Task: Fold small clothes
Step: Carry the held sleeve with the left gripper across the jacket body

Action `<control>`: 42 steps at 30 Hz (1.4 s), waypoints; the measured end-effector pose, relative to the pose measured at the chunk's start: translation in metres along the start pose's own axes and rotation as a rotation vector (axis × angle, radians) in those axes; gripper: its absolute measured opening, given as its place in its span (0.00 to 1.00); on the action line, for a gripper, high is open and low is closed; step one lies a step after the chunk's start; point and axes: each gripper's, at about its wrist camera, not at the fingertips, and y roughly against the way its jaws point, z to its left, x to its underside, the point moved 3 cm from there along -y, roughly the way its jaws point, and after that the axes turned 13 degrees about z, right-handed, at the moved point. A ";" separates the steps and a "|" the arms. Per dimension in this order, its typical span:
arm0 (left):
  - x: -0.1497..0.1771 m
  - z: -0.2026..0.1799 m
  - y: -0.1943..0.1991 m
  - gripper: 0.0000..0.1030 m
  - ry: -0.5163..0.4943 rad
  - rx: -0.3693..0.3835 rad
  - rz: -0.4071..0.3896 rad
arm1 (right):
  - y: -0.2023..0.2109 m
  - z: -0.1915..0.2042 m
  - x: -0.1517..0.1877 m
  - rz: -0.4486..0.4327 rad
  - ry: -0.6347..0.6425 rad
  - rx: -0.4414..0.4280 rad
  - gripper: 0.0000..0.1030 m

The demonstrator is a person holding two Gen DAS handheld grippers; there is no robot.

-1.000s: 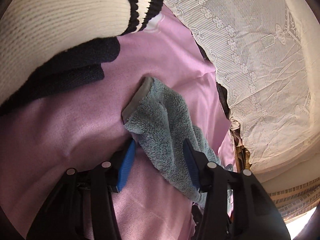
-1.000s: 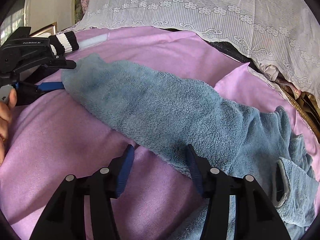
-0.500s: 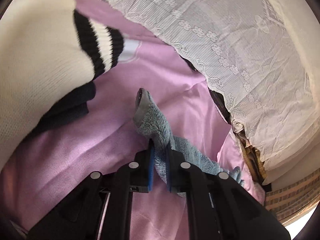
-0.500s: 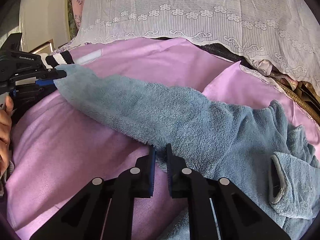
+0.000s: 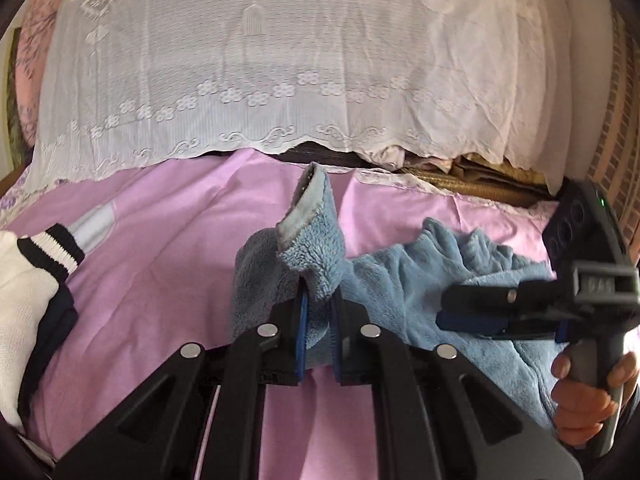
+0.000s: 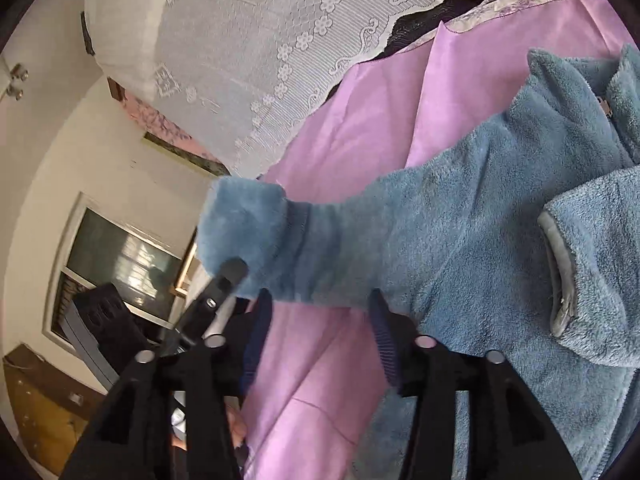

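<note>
left gripper (image 5: 318, 322) is clamped on the sleeve (image 5: 310, 252) of the blue fleece top (image 5: 448, 280), which lies on the pink sheet (image 5: 168, 264). right gripper (image 6: 316, 336) has just been opening, jaws released, nothing pinched. advice: carry the cuff toward 3 o'clock, laying it flat.

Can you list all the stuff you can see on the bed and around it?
Fluffy blue fleece jacket: one, blue, on the sheet, sleeve end lifted.
Smooth pink bed sheet: one, pink, under everything.
White lace cover: one, white, draped behind the sheet.
White knitted sweater with black stripes: one, at the sheet's left edge.
Window: one, in the cream wall.
Left claw: black, blue pads, shut on the jacket's sleeve.
Right claw: black, open.
Hand: one, holding the right claw's handle.
</note>
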 end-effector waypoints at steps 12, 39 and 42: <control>0.042 -0.121 -0.027 0.08 -0.322 -0.130 0.017 | 0.025 -0.054 -0.001 0.053 -0.269 -0.143 0.71; 0.009 -0.310 -0.093 0.12 -0.442 -0.024 0.056 | 0.217 -0.159 -0.011 -0.257 -0.190 0.049 0.09; 0.017 -0.311 -0.098 0.14 -0.458 -0.021 0.077 | 0.218 -0.181 -0.009 -0.270 -0.234 0.063 0.09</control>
